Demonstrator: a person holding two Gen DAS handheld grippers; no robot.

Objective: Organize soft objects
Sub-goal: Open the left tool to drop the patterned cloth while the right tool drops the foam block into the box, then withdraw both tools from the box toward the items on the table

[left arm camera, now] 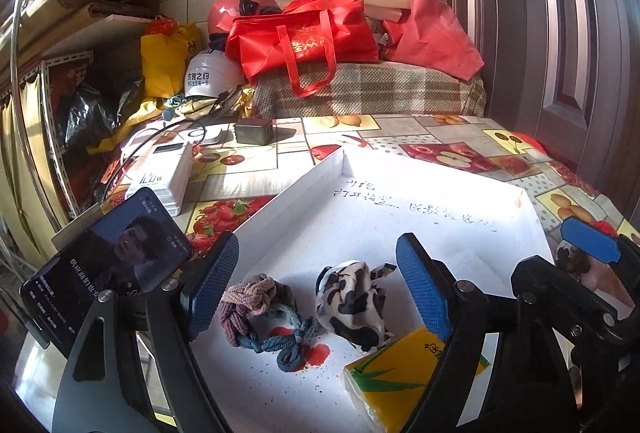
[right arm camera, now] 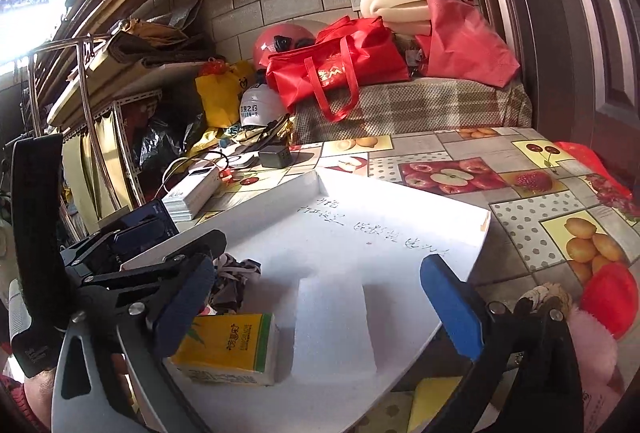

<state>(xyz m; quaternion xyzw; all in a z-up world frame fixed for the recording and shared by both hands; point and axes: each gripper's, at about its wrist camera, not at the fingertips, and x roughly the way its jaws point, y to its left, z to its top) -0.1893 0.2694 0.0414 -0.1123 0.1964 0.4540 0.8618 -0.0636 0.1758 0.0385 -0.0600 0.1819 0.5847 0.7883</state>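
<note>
A white foam tray [left arm camera: 420, 201] lies on the fruit-print tablecloth. In it lie a braided pink-and-blue hair tie [left arm camera: 262, 317], a cow-print scrunchie [left arm camera: 354, 299] and a yellow tissue pack [left arm camera: 396, 377]. My left gripper [left arm camera: 320, 293] is open, its blue fingers either side of the hair tie and scrunchie. My right gripper [right arm camera: 324, 313] is open above the tray's near part [right arm camera: 360, 233], its left finger above the tissue pack [right arm camera: 230, 347]. The scrunchie [right arm camera: 232, 283] shows partly behind that finger. A pink fluffy item [right arm camera: 592, 349] lies right of the tray.
A phone [left arm camera: 108, 273] stands at the left. A white power bank [left arm camera: 162, 173] and a black charger [left arm camera: 254, 131] lie on the cloth behind the tray. Red bags [left arm camera: 304, 37], helmets and foam pile up at the back. A door [left arm camera: 560, 33] stands at the right.
</note>
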